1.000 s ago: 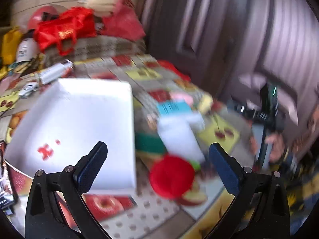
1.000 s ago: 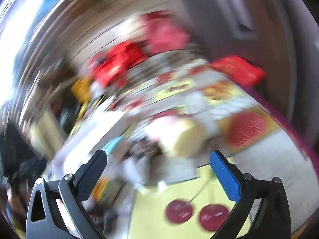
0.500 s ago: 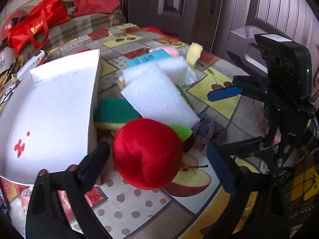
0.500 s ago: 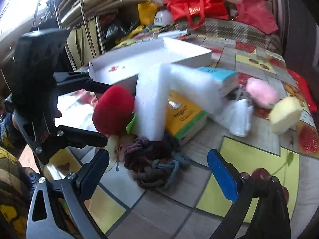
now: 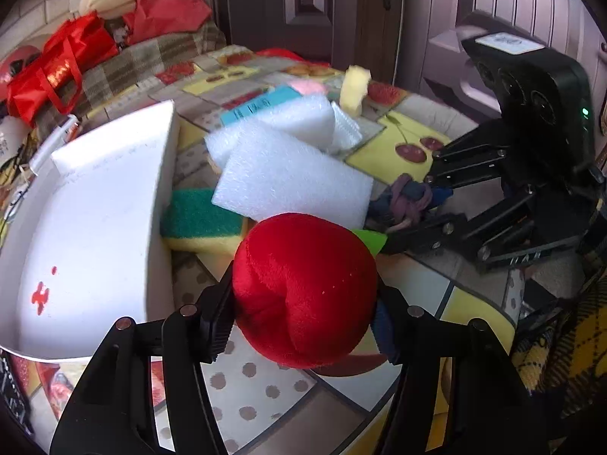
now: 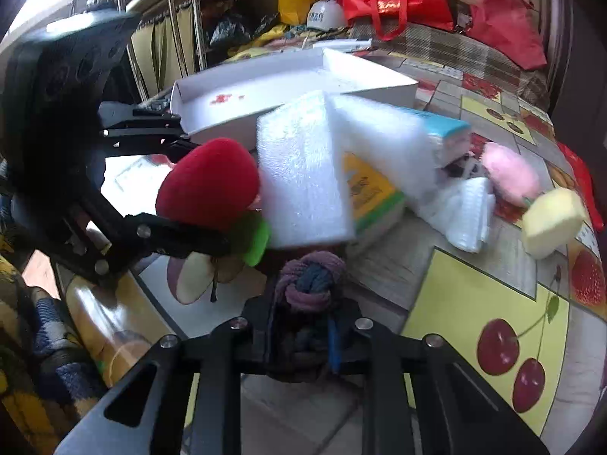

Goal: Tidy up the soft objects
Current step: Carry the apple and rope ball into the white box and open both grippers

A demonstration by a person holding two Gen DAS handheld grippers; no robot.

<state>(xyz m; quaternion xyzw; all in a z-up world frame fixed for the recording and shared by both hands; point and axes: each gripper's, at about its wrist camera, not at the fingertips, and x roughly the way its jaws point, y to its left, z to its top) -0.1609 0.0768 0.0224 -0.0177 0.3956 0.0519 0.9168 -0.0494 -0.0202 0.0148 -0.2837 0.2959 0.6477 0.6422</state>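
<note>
A red plush apple [image 5: 303, 292] with a green leaf lies on the fruit-print tablecloth beside a white cardboard box [image 5: 95, 208]. My left gripper [image 5: 303, 314] is closing, and its pads press on both sides of the apple. A purple and blue knotted rope [image 6: 311, 280] sits just right of the apple, and my right gripper [image 6: 305, 318] is shut on it. In the left wrist view the right gripper [image 5: 413, 208] reaches in from the right. White foam blocks [image 5: 292, 182] lean on a green and yellow sponge [image 5: 201, 220] behind the apple.
A pink plush [image 6: 510, 174], a yellow sponge [image 6: 554, 220], folded white wrap [image 6: 466, 212] and a blue-topped pack [image 6: 447, 129] lie further back. Red bags [image 5: 57, 68] sit on a checked cushion at the table's far end. A dark door [image 5: 303, 7] stands behind.
Both grippers stood open half a second ago. The left has closed in on the red plush apple and the right has shut on the knotted rope. The blur of a second ago has settled.
</note>
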